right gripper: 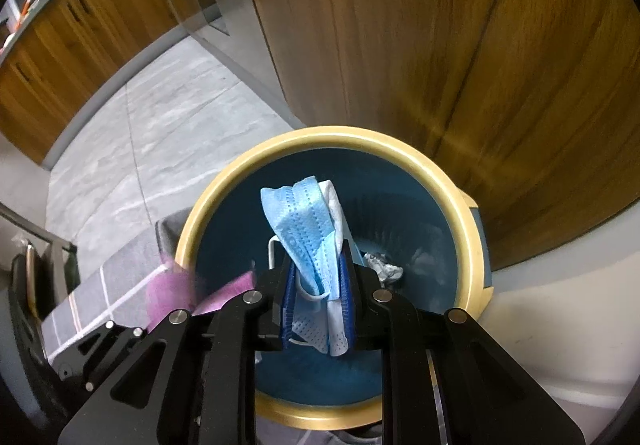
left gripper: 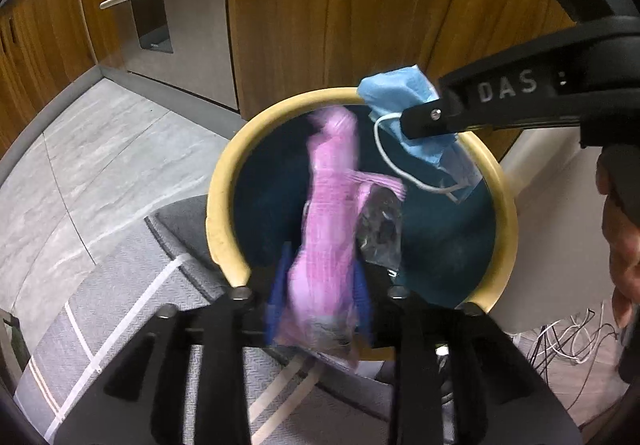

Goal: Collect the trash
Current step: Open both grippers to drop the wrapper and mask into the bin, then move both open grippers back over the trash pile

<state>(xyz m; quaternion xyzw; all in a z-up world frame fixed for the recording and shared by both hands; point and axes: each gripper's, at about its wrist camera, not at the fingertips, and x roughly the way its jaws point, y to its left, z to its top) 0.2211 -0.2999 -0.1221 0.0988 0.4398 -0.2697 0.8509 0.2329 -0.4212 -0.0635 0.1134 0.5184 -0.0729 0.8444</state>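
A round trash bin (left gripper: pixel 224 181) with a cream rim and dark blue inside stands on the floor; it also shows in the right wrist view (right gripper: pixel 460 197). My left gripper (left gripper: pixel 320 297) is shut on a pink wrapper (left gripper: pixel 332 205) and holds it over the bin's near edge. My right gripper (right gripper: pixel 318 301) is shut on a blue face mask (right gripper: pixel 304 221) above the bin opening. The mask (left gripper: pixel 400 97) and right gripper also show in the left wrist view at the bin's far rim. Crumpled silver trash (right gripper: pixel 384 267) lies inside the bin.
A wooden cabinet (right gripper: pixel 420 45) stands right behind the bin. A grey rug with white lines (left gripper: pixel 120 285) lies on the grey tile floor (left gripper: pixel 100 149) to the left. A steel appliance (left gripper: pixel 188 25) is at back left. Loose cables (left gripper: pixel 572 337) lie at the right.
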